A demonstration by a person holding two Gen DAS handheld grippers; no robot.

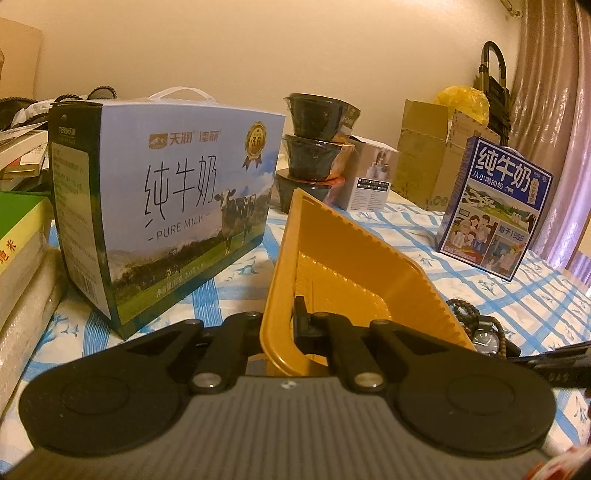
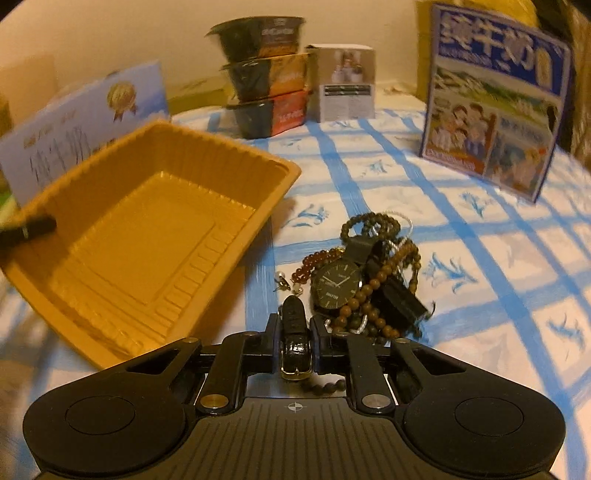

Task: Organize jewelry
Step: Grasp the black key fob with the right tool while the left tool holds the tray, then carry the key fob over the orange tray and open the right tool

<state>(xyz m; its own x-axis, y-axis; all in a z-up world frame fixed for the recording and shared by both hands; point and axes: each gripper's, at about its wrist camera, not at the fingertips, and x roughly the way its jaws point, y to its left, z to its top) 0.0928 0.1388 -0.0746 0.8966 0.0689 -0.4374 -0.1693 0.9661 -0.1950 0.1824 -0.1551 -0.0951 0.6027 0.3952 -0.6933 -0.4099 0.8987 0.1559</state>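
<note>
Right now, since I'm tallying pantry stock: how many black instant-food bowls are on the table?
3, stacked in one column at the far edge: top bowl, middle bowl, bottom bowl. Any behind the stack would be hidden.

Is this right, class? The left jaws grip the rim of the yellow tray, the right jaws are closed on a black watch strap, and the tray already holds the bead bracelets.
One detail is wrong. The yellow tray holds nothing; the bead bracelets lie piled on the tablecloth beside it with the watch, as the right wrist view shows. The rest stands.
</note>
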